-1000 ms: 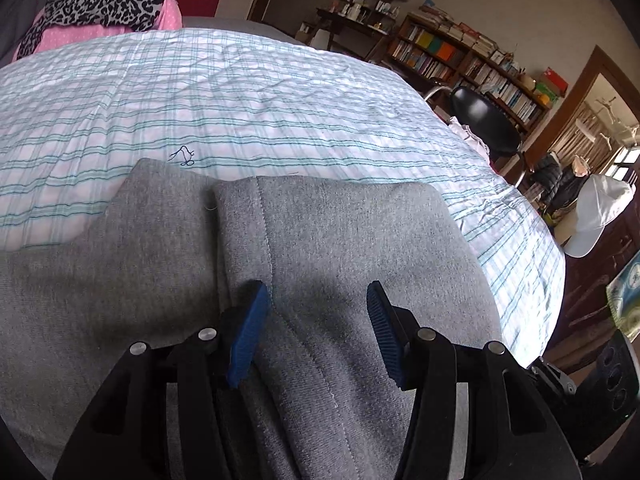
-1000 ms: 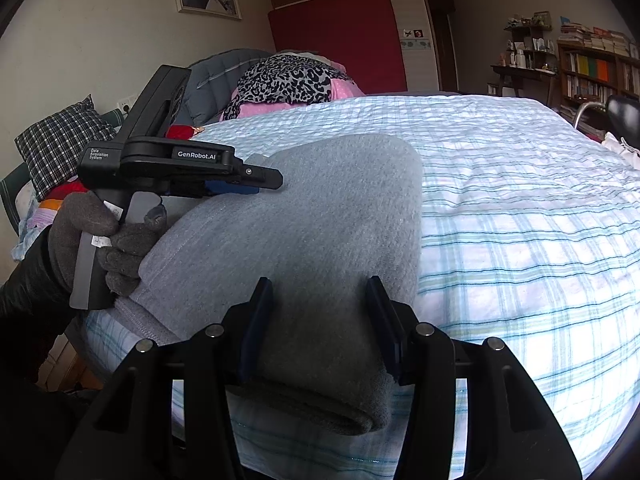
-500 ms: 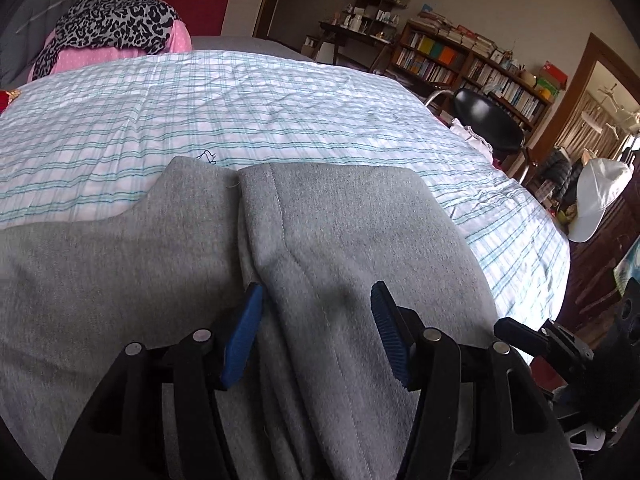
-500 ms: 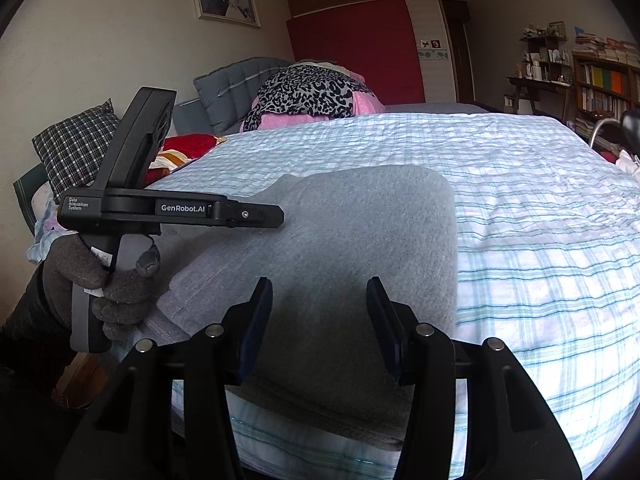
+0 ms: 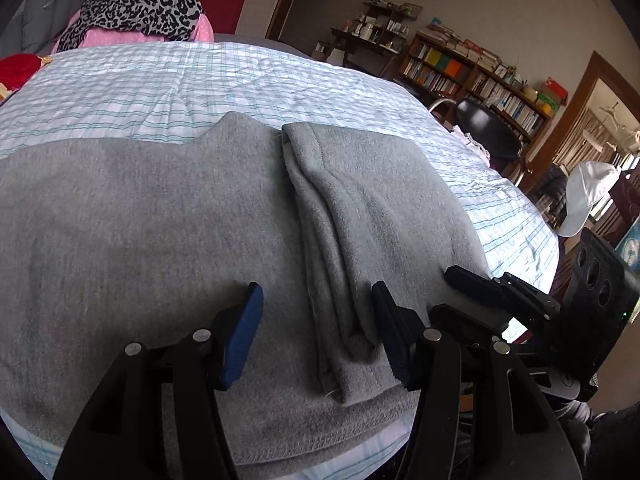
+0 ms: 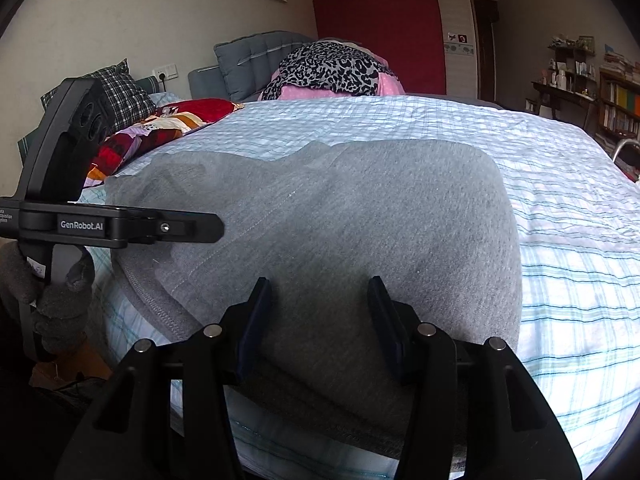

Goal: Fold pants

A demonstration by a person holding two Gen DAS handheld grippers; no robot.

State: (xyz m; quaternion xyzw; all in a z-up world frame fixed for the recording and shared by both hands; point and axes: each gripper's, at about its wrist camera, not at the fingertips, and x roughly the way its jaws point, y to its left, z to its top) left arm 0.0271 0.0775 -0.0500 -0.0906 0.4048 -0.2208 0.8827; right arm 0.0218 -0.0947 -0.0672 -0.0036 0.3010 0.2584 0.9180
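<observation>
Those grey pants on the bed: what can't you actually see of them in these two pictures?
- Grey pants: left end cut off by the picture edge, left wrist view.
- Their near edge: covered by the right gripper, right wrist view.
- Layers under the folded flap: hidden by the cloth itself.
- Whether the left gripper touches the cloth: unclear.

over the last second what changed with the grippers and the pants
The left gripper has drawn back toward the bed's near edge, its jaws empty and opening slightly, so more of the grey pants shows. The right gripper backed off a little, open. The pants stayed folded on the bed.
</observation>
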